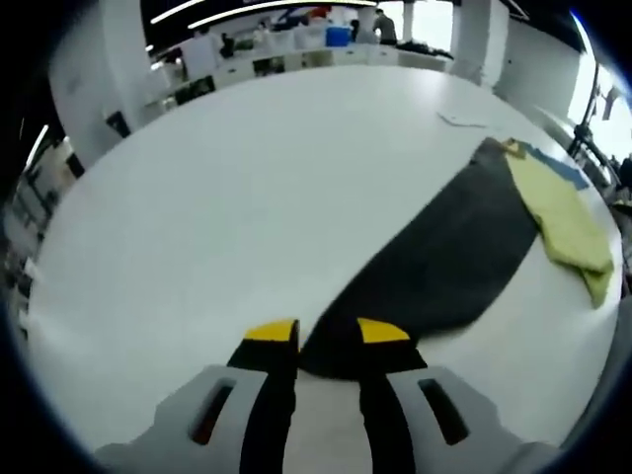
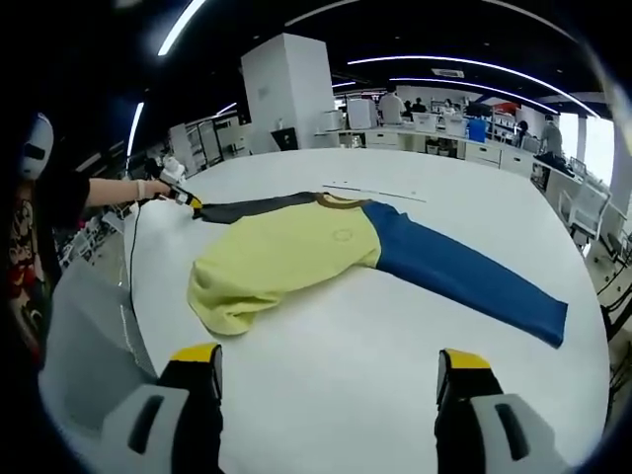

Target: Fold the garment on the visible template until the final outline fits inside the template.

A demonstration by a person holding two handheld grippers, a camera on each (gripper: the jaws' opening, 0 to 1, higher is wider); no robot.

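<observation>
Although the garment (image 2: 326, 247) has had some handling, the folding looks to be at an early stage: in the right gripper view it lies across the white table (image 2: 346, 395), its yellow body (image 2: 281, 259) bunched and partly doubled over near the hem, the blue sleeve (image 2: 464, 272) stretched out flat to one side and the dark sleeve (image 2: 252, 206) drawn out to the other. The left gripper (image 1: 313, 334) has its fingers (image 1: 272, 331) closed in around the cuff end of that dark sleeve, which runs up from between the yellow tips toward the yellow body in the left gripper view; I judge it to be gripping the cuff, though the exact contact is hidden under the tips. The same gripper appears small at the far end of the dark sleeve in the right gripper view, held by a person's hand (image 2: 148, 188). The right gripper (image 2: 331, 370) hovers over bare table near the bunched hem, its fingers wide apart and holding nothing. No template outline can be made out on the table in either view, so how the garment sits against it cannot be judged. What remains, as I read it, is most of the work: both sleeves are to be brought in over the body, and the body folded down to a compact outline.
</observation>
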